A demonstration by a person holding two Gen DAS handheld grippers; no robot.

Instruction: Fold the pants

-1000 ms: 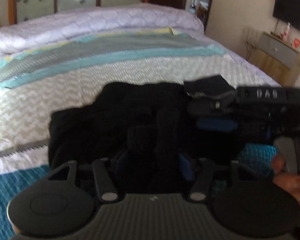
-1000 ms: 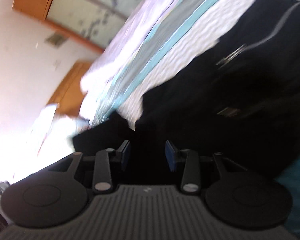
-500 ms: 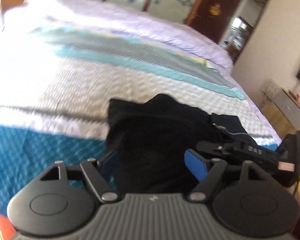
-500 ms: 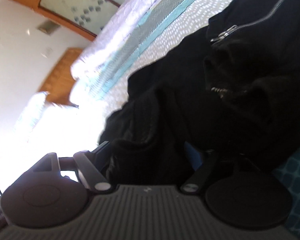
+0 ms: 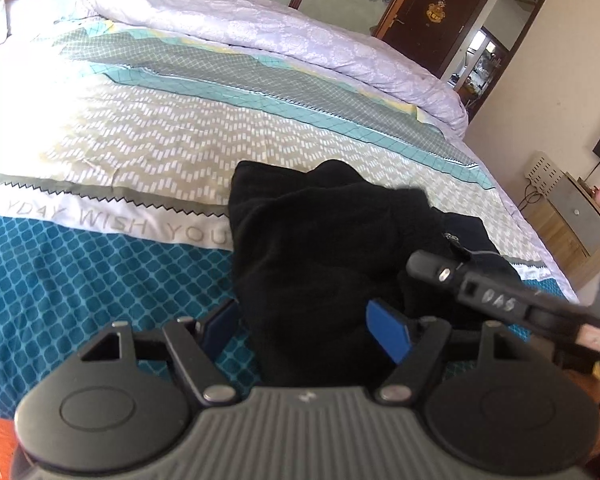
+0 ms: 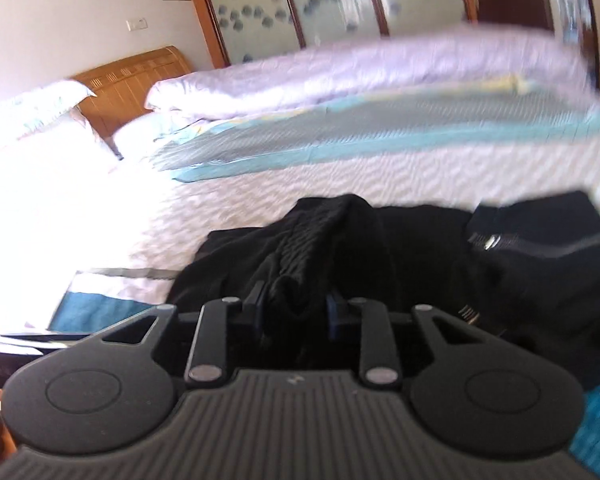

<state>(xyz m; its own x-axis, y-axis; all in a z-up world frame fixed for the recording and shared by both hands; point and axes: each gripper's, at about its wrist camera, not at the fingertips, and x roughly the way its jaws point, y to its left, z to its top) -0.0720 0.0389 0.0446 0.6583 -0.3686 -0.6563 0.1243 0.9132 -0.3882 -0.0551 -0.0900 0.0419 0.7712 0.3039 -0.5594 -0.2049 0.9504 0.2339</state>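
The black pants (image 5: 324, 248) lie bunched on the bed near its front edge, with a zipper (image 5: 452, 240) toward the right. My left gripper (image 5: 306, 330) is open, its blue pads either side of the pants' near edge, not closed on it. My right gripper (image 6: 296, 308) is shut on a raised fold of the black pants (image 6: 320, 240). The right gripper's body (image 5: 492, 300) shows at the right of the left wrist view. A zipper (image 6: 488, 240) also shows in the right wrist view.
The patterned bedspread (image 5: 148, 148) covers the bed, teal at the front edge (image 5: 80, 272). A rolled lilac duvet (image 5: 260, 28) lies at the far side. A wooden headboard (image 6: 132, 80) and pillows (image 6: 40, 120) are at the left. A cabinet (image 5: 580, 216) stands right of the bed.
The left gripper opened, let go of the pants and drew back. The right gripper closed on a fold of the pants and swung level.
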